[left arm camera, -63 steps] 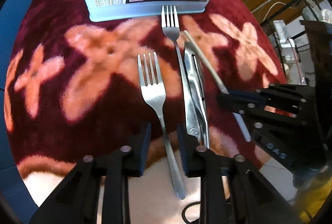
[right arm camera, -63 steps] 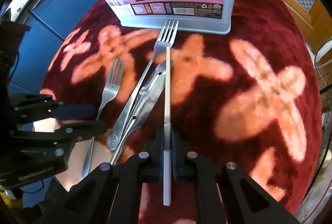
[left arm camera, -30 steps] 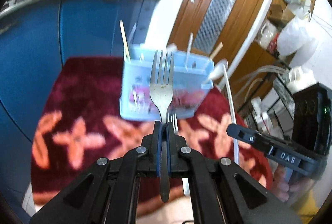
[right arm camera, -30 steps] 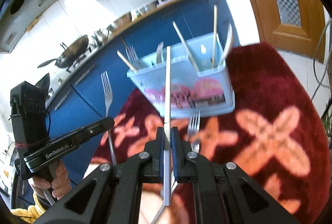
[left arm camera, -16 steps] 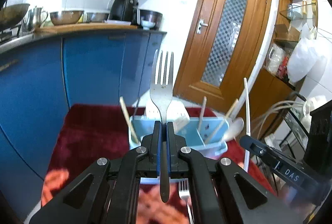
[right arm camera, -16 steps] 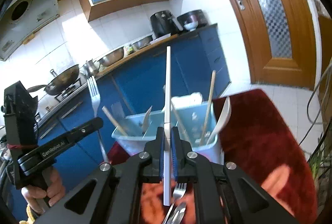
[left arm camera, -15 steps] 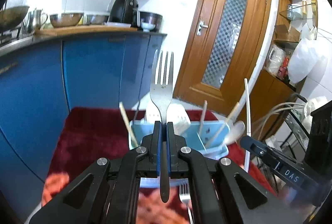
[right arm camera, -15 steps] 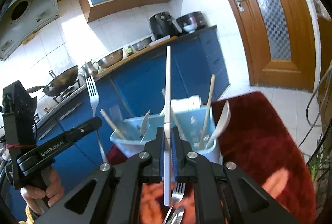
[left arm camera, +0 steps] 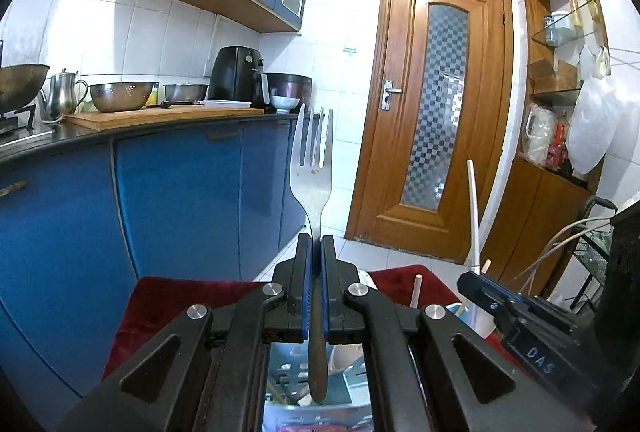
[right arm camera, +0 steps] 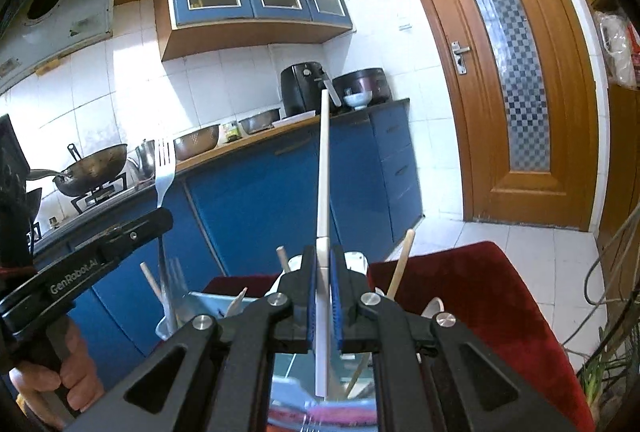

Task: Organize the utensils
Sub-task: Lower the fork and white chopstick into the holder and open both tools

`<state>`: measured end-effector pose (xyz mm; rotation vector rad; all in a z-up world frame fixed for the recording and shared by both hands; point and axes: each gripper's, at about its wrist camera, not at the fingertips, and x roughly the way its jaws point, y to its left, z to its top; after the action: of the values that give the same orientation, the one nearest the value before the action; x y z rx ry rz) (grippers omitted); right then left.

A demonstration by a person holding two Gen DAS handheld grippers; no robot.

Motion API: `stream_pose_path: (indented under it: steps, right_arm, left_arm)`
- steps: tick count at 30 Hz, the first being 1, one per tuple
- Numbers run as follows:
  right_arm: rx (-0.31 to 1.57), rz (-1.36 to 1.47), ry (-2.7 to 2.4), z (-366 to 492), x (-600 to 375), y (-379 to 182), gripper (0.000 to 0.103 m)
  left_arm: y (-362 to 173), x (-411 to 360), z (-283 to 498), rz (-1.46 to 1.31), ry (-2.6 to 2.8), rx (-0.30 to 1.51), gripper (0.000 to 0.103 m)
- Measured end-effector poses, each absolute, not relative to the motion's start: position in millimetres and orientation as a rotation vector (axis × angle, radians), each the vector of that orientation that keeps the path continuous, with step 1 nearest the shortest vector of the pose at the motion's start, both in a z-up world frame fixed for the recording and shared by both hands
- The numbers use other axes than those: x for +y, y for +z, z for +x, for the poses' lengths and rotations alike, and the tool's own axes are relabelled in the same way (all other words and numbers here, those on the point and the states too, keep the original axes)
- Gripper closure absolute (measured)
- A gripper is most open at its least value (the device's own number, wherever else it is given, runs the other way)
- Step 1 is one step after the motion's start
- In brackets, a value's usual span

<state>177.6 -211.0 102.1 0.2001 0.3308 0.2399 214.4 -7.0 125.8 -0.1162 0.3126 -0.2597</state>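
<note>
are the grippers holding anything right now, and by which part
Yes. The left gripper pinches a fork by its handle, tines up. The right gripper clamps a white chopstick partway along its lower shaft.

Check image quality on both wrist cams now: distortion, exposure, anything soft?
Left wrist: strong fisheye bowing of the door, dark vignette at the corners, white tiles bright, fork in the left gripper sharp. Right wrist: same bowing, wall and floor near blown out, white chopstick in the right gripper sharp, blue box at the bottom edge slightly soft.
</note>
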Motion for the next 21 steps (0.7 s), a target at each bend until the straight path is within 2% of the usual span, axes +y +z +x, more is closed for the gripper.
stream_pose_path:
  steps: [8, 21]
  right_arm:
    - [0.324, 0.166, 0.243, 188, -208, 79, 0.095]
    - [0.324, 0.146, 0.245, 186, -205, 70, 0.095]
  left_arm:
    - [105, -7, 222, -0.131, -0.253, 0.291, 0.101]
    - [75, -20, 227, -0.104, -0.287, 0.384, 0.101]
